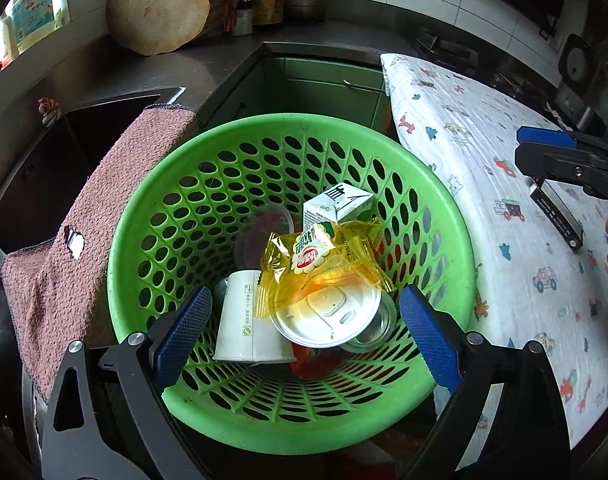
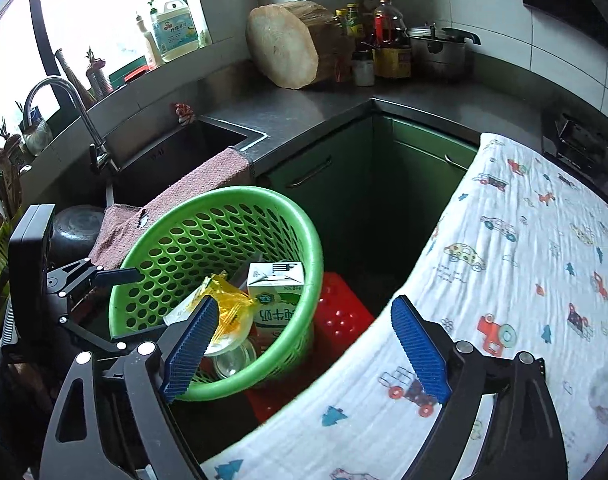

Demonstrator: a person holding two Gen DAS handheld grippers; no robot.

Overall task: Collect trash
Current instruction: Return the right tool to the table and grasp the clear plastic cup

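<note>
Here, in the left wrist view, the left gripper (image 1: 304, 332) hangs over the green basket (image 1: 144, 216), jaws apart and empty; inside lie a yellow wrapper (image 1: 323, 260), a paper cup (image 1: 244, 320), a can lid (image 1: 331, 316) and a milk carton (image 1: 339, 200). In the right wrist view, the right gripper (image 2: 304, 352) hovers with jaws apart, empty, between the basket (image 2: 304, 224) at left and the printed cloth (image 2: 523, 260) covering the surface at right.

left gripper (image 1: 305, 326): jaws spread wide, empty, aimed downward | right gripper (image 2: 304, 354): jaws spread wide, empty
</note>
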